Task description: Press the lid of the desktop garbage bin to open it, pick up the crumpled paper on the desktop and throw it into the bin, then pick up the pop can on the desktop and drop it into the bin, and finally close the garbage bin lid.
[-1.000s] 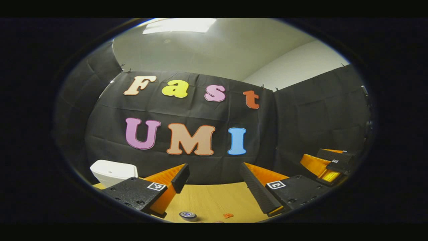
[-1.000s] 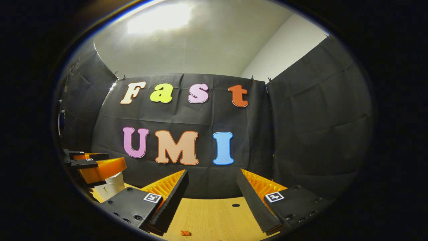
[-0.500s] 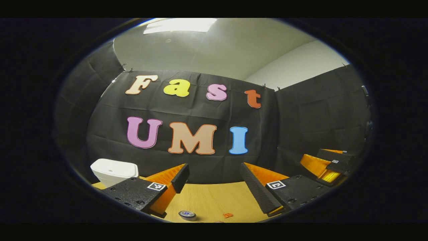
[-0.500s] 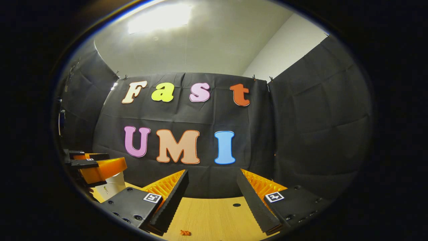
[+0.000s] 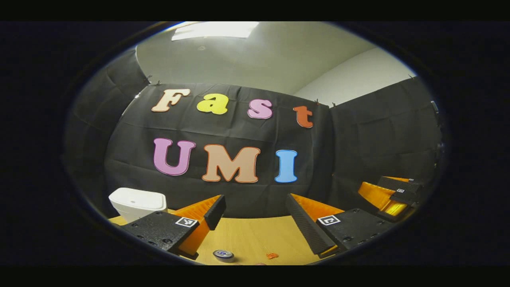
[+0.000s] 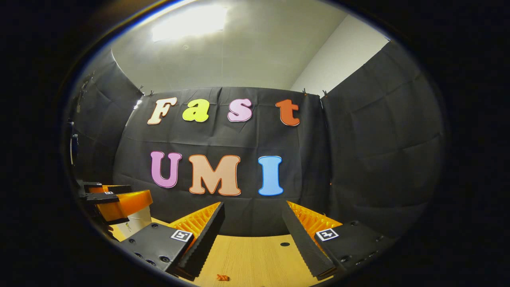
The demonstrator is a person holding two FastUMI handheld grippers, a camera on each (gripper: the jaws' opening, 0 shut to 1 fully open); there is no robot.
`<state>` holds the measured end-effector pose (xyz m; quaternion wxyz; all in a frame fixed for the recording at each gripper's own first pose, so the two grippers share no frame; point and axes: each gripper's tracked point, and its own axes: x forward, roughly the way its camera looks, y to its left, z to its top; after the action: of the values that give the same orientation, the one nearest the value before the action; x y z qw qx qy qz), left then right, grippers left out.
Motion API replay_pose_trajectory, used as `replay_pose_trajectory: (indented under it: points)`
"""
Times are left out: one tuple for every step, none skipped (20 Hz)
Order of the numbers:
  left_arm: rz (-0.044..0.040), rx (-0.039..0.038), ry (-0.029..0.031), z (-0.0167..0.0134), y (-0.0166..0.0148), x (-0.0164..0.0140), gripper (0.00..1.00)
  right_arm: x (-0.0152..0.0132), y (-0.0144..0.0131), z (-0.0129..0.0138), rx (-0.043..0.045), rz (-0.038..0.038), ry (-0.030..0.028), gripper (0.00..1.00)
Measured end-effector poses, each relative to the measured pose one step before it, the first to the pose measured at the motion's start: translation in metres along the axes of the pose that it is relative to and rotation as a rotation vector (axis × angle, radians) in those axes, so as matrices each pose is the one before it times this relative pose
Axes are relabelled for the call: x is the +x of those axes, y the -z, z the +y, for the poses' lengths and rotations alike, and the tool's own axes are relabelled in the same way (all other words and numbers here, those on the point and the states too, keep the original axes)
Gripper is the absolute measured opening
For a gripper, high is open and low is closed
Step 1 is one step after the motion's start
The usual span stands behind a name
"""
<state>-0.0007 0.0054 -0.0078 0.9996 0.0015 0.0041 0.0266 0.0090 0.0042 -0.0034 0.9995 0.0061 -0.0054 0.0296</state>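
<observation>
While both my tongs hang released above the wooden table [image 5: 255, 235], left gripper [image 5: 255, 207] and right gripper [image 6: 253, 211] grasp nothing; the white bin [image 5: 137, 202] sits closed at far left, the pop can [image 5: 223, 255] just below my left tongs.

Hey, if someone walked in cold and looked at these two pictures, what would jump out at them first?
Probably the left claw, open above the wooden table, with a white bin, lid down, at the far left. The top of a can sits on the table just below that claw. In the right gripper view, the right claw is open too, above a small orange scrap.
</observation>
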Motion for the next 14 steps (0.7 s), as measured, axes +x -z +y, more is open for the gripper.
replay_pose_trajectory:
  points:
    - [0.00123, 0.00339, -0.00367, 0.00116, 0.00023, -0.00021, 0.93, -0.00074, -0.00057, 0.00284, 0.00447, -0.00221, -0.01125, 0.96]
    - [-0.00123, 0.00266, -0.00447, 0.00109, 0.00032, -0.00115, 0.93, 0.00059, -0.00046, 0.00116, 0.0013, -0.0025, -0.00732, 0.96]
    - [0.00055, 0.00502, -0.00536, 0.00105, 0.00026, -0.0006, 0.93, 0.00082, 0.00067, -0.00072, -0.00327, -0.00034, -0.00366, 0.96]
    - [0.00066, 0.00587, -0.00285, 0.00087, 0.00064, -0.00133, 0.93, 0.00013, 0.00161, -0.00013, -0.00472, -0.00005, -0.00285, 0.96]
    - [-0.00397, 0.0057, -0.00351, 0.00061, 0.00018, -0.00089, 0.98, -0.00035, 0.00185, 0.00152, -0.00354, 0.00218, -0.0065, 0.96]
    - [-0.00415, 0.00739, -0.0074, 0.001, 0.00041, -0.00098, 0.98, 0.00038, 0.00114, 0.0016, -0.00096, 0.00222, -0.00939, 0.96]
    - [0.00051, 0.00576, -0.00852, 0.00237, -0.00035, -0.00039, 0.93, 0.00118, 0.00306, -0.0003, -0.00092, 0.00496, -0.00896, 0.96]
    - [0.00289, 0.00194, -0.00616, -0.00007, 0.00266, -0.00062, 0.94, 0.00066, 0.00193, 0.00003, -0.00263, 0.0041, -0.00774, 0.96]
    - [0.00414, 0.00042, -0.0074, -0.00073, 0.00159, 0.0, 0.93, 0.0001, 0.00105, -0.00126, -0.0017, 0.00284, -0.00473, 0.96]
    - [0.00246, 0.00019, -0.00696, 0.00029, 0.00123, -0.0003, 0.93, 0.00131, 0.00088, -0.00159, 0.00107, 0.00298, -0.00518, 0.96]
    - [0.00311, 0.00324, -0.00912, 0.00014, 0.0003, 0.0002, 0.93, 0.00141, 0.00085, -0.00073, 0.00326, 0.00259, -0.00867, 0.96]
    - [0.00088, 0.00392, -0.00701, -0.00033, 0.00053, 0.00009, 0.93, -0.00009, 0.00024, -0.00128, 0.00284, 0.00115, -0.00595, 0.96]
    - [0.00062, 0.00497, -0.00817, -0.00033, 0.00011, 0.00025, 0.93, 0.00085, 0.00018, -0.00227, 0.00397, 0.0001, -0.0055, 0.96]
    - [0.00061, 0.00423, -0.00863, -0.00032, 0.00122, -0.00061, 0.93, 0.00095, -0.00055, -0.00128, 0.0036, -0.0019, -0.00495, 0.96]
